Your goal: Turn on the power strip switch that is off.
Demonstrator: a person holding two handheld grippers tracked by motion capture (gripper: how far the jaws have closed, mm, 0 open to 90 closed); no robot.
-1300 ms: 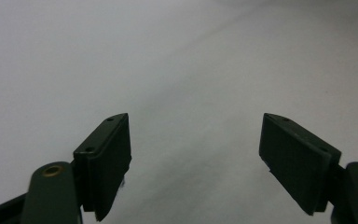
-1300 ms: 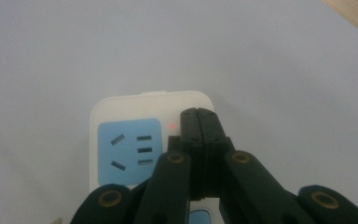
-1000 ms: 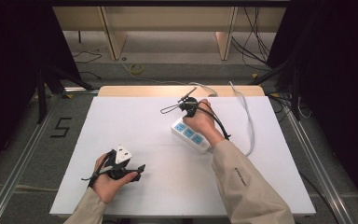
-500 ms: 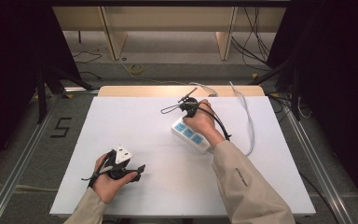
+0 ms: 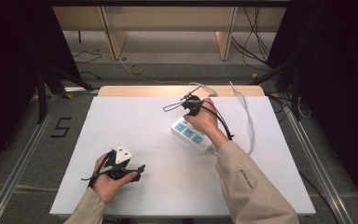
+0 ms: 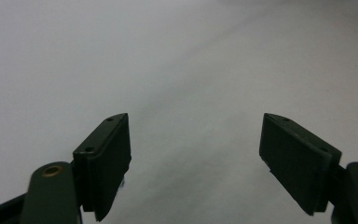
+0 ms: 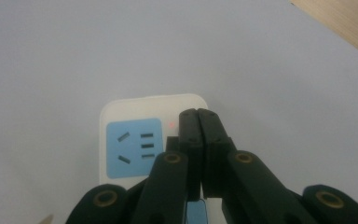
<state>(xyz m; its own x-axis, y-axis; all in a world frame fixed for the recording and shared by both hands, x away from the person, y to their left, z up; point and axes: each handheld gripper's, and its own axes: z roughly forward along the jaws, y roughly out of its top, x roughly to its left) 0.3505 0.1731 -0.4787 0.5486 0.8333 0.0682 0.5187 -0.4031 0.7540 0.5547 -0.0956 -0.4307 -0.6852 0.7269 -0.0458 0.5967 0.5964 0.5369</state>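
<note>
A white power strip with blue sockets lies slantwise right of the table's middle. My right gripper is held over its far end. In the right gripper view, the right gripper has its jaws pressed together with nothing between them. Its tips sit at the strip's end, beside a small red light and a blue socket. My left gripper rests near the front left of the table. In the left gripper view, the left gripper stands open over the bare white tabletop.
The strip's white cable curves along the table's right side toward the back edge. A wooden strip borders the far edge of the table. Black cables trail from both grippers.
</note>
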